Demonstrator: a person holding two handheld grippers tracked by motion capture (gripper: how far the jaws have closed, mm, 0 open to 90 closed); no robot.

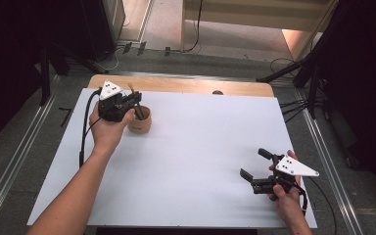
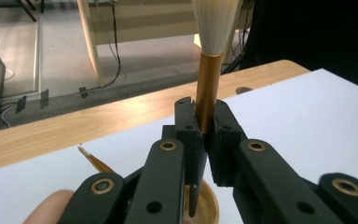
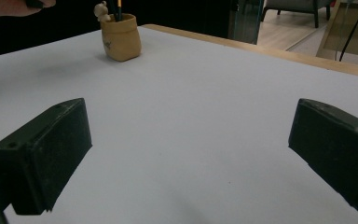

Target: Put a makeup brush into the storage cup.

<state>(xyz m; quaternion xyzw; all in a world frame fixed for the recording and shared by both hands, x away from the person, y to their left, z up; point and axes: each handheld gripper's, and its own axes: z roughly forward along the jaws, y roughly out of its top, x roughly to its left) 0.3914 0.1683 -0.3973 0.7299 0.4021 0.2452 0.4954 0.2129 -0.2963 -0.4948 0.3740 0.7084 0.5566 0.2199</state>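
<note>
The counter [image 1: 186,87] comes first — a wooden top almost wholly covered by a big white sheet [image 1: 191,156], with only a strip of bare wood showing along the far edge.

Next in size, the two forearms coming in from the near side. The left one stretches far up the sheet to the far left corner; the right one barely reaches in at the near right corner.

On to the tools. The left hand-held gripper [image 1: 136,100] sits right over a small tan pot [image 1: 140,122], and its own view shows the jaws clamped tight on the golden-brown handle of a brush [image 2: 207,93], the black pads pressed on either side. The brush stands upright, pale bristles at the top, its lower end running down behind the jaws toward the pot's round mouth, which shows just beneath them. Whether the tip touches the pot's floor cannot be told.

The right hand-held gripper [image 1: 255,164] is well apart from all this — its jaws spread wide with nothing but white sheet between them, pointing across toward the left. In the right gripper view the pot shows far off near the far left corner, with dark stems rising out of it.

Smallest of all, a second, thinner brush [image 2: 93,160] leans out beside the left jaw, its pale pointed tip aimed up and away.
</note>
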